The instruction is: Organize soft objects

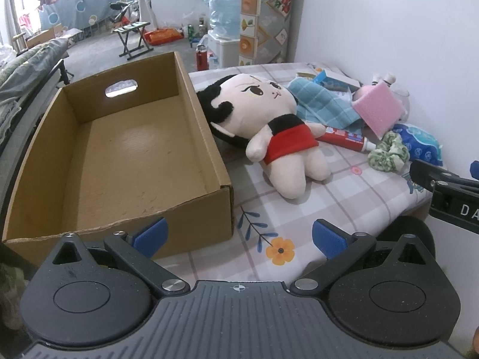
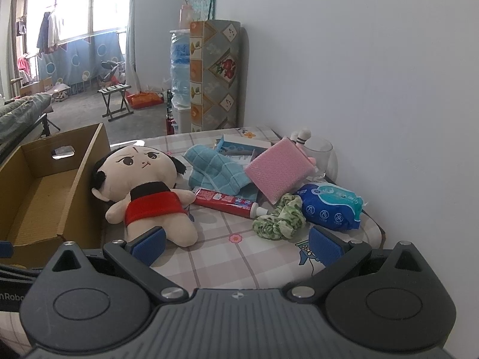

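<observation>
Both our grippers, left & right, released, fingers empty. Red-dressed black-haired plush doll lies beside brown cardboard box, legs toward right gripper, nearer.

A plain white wall rises behind the bed. At its left end a rolled patterned mat leans, with a water dispenser just left of it. Farther left stands a folding stool on the grey floor, before bright windows (laundry hanging there).
</observation>
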`<state>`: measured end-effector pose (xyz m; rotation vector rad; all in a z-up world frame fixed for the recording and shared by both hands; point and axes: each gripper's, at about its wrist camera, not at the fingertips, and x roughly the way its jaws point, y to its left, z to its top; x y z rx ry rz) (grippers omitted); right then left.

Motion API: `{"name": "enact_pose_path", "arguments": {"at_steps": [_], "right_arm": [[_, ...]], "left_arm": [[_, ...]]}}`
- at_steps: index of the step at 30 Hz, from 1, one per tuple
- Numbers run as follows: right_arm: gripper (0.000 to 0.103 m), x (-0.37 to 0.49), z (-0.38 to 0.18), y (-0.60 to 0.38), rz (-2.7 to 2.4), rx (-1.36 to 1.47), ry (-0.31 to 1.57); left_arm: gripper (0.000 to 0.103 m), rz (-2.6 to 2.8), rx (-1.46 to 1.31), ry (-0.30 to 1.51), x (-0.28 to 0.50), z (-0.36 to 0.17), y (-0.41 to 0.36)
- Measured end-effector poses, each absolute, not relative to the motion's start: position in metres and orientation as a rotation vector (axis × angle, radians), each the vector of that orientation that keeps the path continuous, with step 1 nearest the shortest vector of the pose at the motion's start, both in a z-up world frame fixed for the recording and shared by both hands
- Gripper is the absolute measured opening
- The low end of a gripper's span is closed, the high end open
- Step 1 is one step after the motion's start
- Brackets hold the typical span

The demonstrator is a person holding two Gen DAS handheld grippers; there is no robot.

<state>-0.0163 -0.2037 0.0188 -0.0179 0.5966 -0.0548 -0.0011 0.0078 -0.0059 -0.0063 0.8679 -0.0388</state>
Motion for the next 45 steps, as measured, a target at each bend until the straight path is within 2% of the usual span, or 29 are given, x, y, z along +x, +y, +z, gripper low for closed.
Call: {"name": "enact_pose_path", "arguments": {"at_steps": [26,40,45], "right_arm": [[0.046,-0.012,0.005,-0.211,-0.046,0.012,0.603],[0.046,0.021,-0.034,-0.304,-0.012,0.217,0.469],[0.046,0.057,-0.037,-0.335,0.041,0.276,0.38]], "left_arm": [[0.103,-0.026,0.011,0.882,0.006,-0.019,0.006],[0.103,-0.256,0.109,0.723,0.037,-0.022,-0.042],[0.096,-0.329,0.152,0.657,0.059,-0.029,-0.078]]}}
